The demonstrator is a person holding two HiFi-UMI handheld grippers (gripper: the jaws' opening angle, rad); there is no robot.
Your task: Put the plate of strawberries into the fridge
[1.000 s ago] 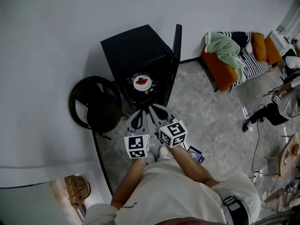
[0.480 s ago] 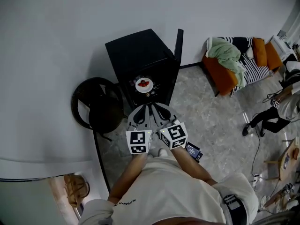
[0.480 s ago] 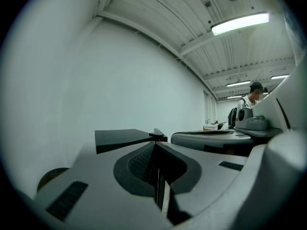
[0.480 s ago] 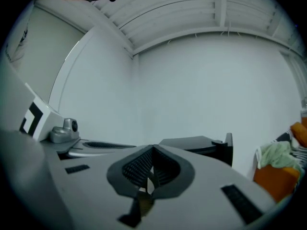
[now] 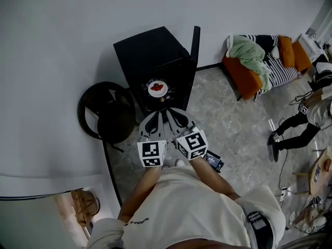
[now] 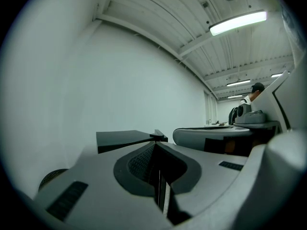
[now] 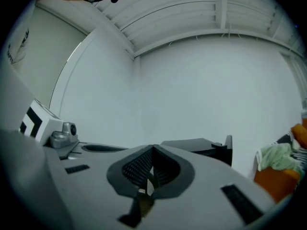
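Observation:
A white plate of red strawberries (image 5: pixel 157 88) rests on a shelf inside the black mini fridge (image 5: pixel 148 56), whose door (image 5: pixel 195 44) stands open to the right. My left gripper (image 5: pixel 153 122) and right gripper (image 5: pixel 175 119) hover side by side just in front of the fridge, below the plate and apart from it. Both are shut with nothing in them. In the left gripper view the left gripper (image 6: pixel 156 145) points over the fridge top (image 6: pixel 125 139). In the right gripper view the right gripper (image 7: pixel 153 150) aims the same way, with the fridge (image 7: pixel 199 145) behind it.
A black round chair (image 5: pixel 104 113) stands left of the fridge against the white wall. An orange sofa (image 5: pixel 249 74) with a green cloth is at the back right. A person (image 5: pixel 303 121) stands at the right edge. A dark object (image 5: pixel 215 162) lies on the floor by my feet.
Both grippers stay shut and hold almost the same spot before the open fridge. The plate has not moved. The person at the right has shifted stance.

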